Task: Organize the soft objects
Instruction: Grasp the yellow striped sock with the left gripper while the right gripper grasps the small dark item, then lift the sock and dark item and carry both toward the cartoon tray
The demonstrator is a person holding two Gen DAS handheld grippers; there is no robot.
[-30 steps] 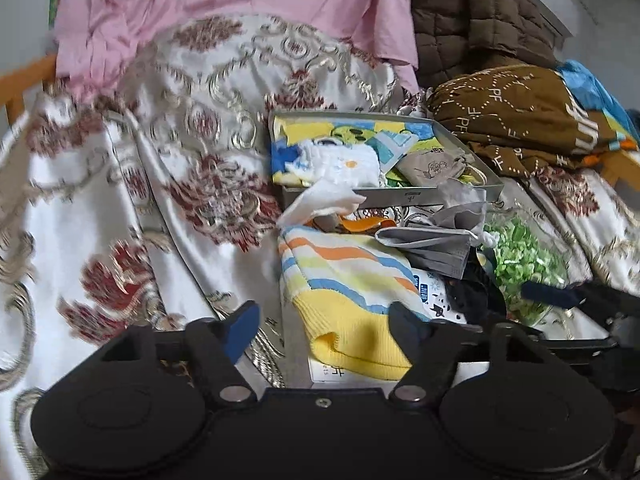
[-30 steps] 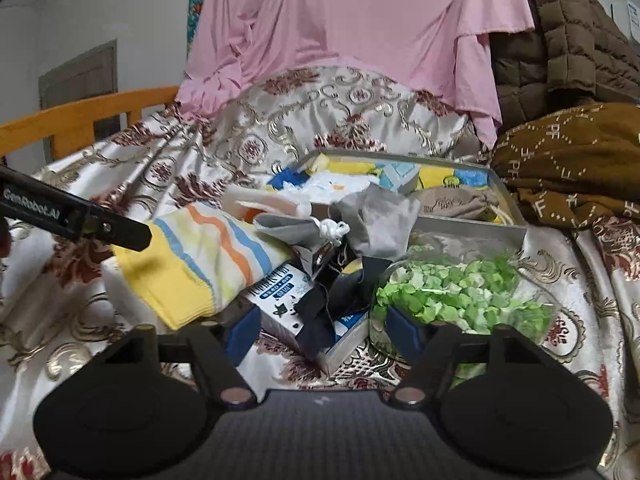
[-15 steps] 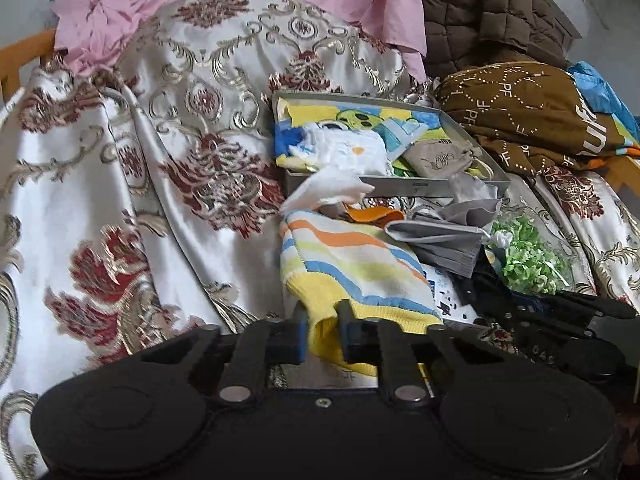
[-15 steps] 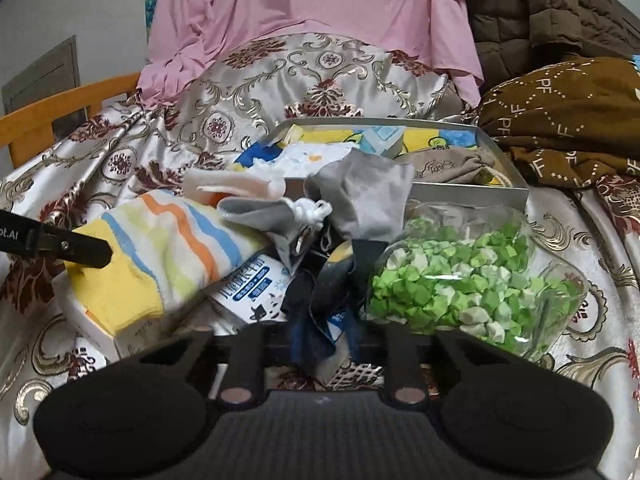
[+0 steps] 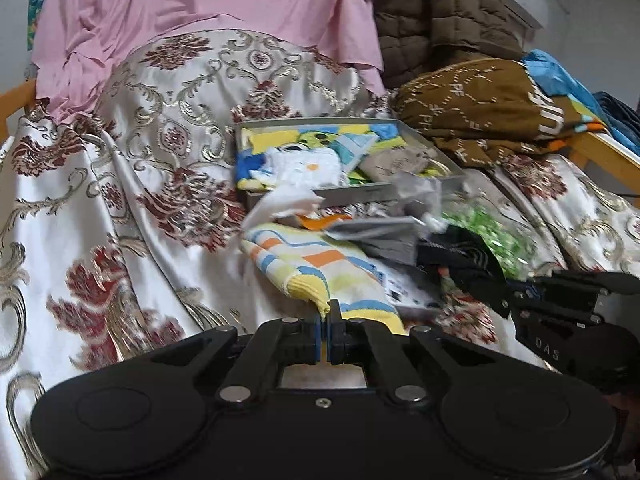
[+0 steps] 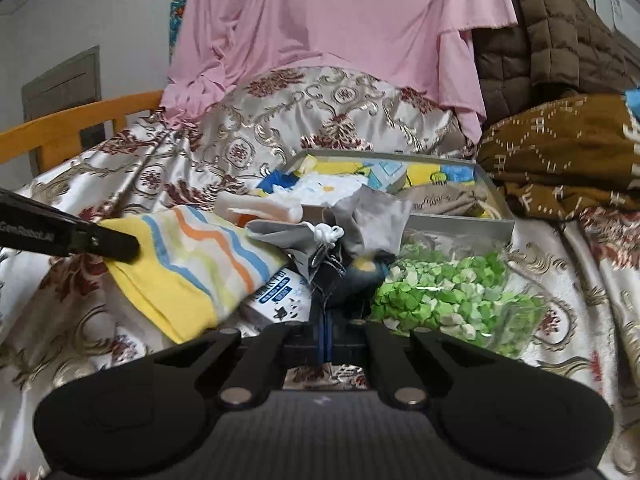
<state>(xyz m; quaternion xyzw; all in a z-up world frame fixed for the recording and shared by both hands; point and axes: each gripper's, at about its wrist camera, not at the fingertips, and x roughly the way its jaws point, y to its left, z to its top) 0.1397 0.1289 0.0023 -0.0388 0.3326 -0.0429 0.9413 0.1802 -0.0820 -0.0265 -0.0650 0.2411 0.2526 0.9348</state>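
A yellow striped knit cloth lies on the patterned bedspread; my left gripper is shut on its yellow near edge. It also shows in the right wrist view, with the left gripper pinching its left end. My right gripper is shut on a dark navy cloth, which lies under a grey cloth. In the left wrist view the right gripper holds the dark cloth. A grey tray behind holds several folded soft items.
A clear bag of green paper bits lies right of the dark cloth. A white printed box sits under the pile. Brown patterned blanket at right, pink sheet behind, wooden rail at left.
Both grippers went from open to shut: the left closed on the striped cloth's yellow edge, the right on the dark cloth. Both have lifted slightly.
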